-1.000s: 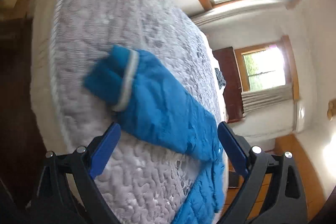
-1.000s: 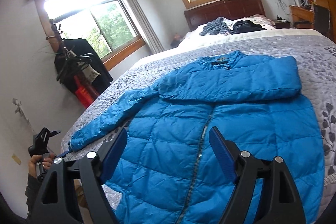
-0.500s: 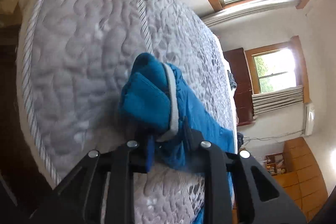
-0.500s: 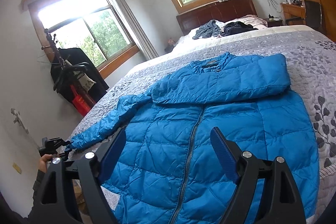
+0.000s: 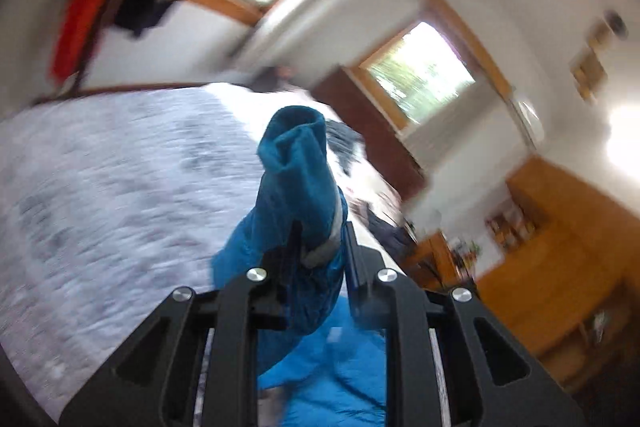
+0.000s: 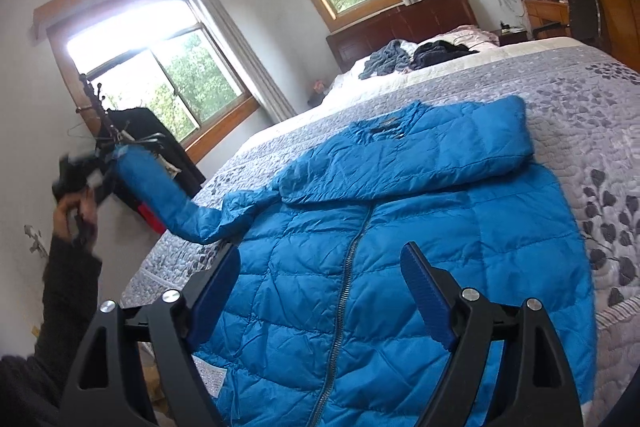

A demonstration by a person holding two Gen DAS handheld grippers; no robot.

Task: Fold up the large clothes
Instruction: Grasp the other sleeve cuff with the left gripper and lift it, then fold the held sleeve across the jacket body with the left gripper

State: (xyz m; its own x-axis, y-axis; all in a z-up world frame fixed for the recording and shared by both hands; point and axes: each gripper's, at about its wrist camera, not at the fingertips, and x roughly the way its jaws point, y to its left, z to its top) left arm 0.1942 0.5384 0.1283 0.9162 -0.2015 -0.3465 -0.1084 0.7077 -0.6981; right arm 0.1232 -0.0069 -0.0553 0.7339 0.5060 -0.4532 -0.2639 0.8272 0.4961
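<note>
A blue puffer jacket (image 6: 384, 247) lies front-up on the grey quilted bed (image 6: 580, 99), zip closed. One sleeve (image 6: 472, 151) is folded across the chest. The other sleeve (image 6: 160, 195) is lifted off the bed to the left. My left gripper (image 5: 320, 247) is shut on that sleeve's cuff (image 5: 296, 163), which sticks up between the jaws; the same gripper (image 6: 80, 175) shows in the right wrist view, held by a hand. My right gripper (image 6: 320, 291) hovers open over the jacket's lower front, nothing between its fingers.
Dark clothes (image 6: 416, 55) are piled near the wooden headboard (image 6: 400, 23). A coat rack (image 6: 136, 143) with black and red garments stands left of the bed by the window. A desk and chair (image 6: 576, 15) sit at the far right.
My left gripper closed on the sleeve cuff and has raised it off the bed, swinging up and over. The right gripper stayed open above the jacket's hem.
</note>
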